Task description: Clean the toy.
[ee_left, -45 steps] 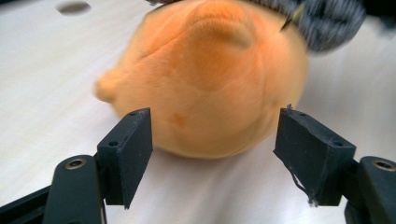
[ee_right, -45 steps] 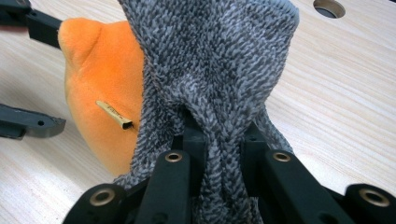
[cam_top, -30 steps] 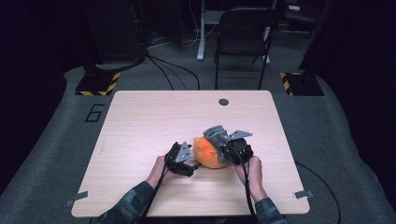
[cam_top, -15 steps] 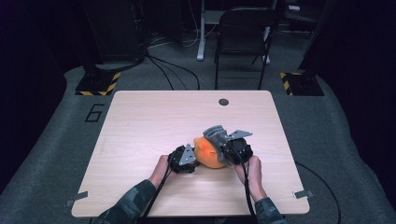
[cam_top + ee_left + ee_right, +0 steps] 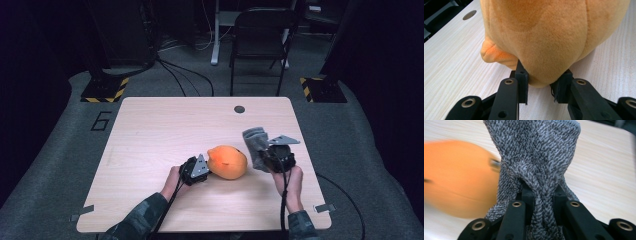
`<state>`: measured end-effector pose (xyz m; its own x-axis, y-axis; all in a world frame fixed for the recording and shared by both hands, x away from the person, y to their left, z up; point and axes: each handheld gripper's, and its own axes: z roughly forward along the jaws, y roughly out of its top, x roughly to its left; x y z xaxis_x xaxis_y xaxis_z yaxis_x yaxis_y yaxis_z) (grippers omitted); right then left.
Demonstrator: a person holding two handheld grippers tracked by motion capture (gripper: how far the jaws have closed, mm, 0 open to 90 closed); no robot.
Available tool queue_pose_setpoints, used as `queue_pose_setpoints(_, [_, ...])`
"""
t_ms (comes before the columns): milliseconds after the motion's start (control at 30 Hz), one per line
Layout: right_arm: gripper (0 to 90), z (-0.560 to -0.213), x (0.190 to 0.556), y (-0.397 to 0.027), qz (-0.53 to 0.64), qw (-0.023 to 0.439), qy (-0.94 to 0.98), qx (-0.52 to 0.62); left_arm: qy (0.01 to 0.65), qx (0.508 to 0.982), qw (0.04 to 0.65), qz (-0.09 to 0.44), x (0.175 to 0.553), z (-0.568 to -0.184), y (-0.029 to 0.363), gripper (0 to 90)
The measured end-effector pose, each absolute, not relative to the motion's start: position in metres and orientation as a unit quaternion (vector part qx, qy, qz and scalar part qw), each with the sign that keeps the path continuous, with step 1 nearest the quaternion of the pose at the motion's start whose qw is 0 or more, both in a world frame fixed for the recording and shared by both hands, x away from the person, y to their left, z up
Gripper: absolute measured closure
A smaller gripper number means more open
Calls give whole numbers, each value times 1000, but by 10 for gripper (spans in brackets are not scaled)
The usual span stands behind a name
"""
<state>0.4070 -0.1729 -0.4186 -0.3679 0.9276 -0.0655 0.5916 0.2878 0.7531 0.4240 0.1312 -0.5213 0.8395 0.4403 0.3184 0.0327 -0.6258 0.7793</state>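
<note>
Tongs (image 5: 543,202) pinched on a bunched fold of grey knitted sock (image 5: 534,157), fabric rising upward between both black jaws. Blurred orange plush toy (image 5: 456,177) at left, on pale wooden table (image 5: 604,170).

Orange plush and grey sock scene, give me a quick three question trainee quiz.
1. True or false: the left gripper pinches the plush.
2. The right gripper holds: A) plush B) sock C) nothing.
3. Fill in: in the high view the sock and plush are ____ (touching/apart).

Key: 1 true. 2 B. 3 apart.
</note>
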Motion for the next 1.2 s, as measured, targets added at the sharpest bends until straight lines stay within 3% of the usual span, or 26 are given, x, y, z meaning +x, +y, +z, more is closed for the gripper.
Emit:
queue_pose_setpoints(67, [778,-428,409,-189,305,264,749,526,135,867,410,250,424,-522,131,742])
queue_pose_setpoints(100, [777,-442,415,-203,300,245,737,554,134,866,410,252,424,-522,131,749])
queue_pose_setpoints(400, [768,-460,425,-212,281,226,736,573,150,853,438,242,425,-522,134,790])
queue_pose_setpoints(733, [769,-454,423,-220,296,232,723,579,234,811,524,115,424,-481,146,793])
queue_pose_setpoints(1067, [769,-437,417,-207,313,245,730,556,328,780,532,22,425,-462,157,785])
queue_pose_setpoints(1200, [769,-427,413,-198,323,251,735,540,338,781,525,4,425,-464,156,785])
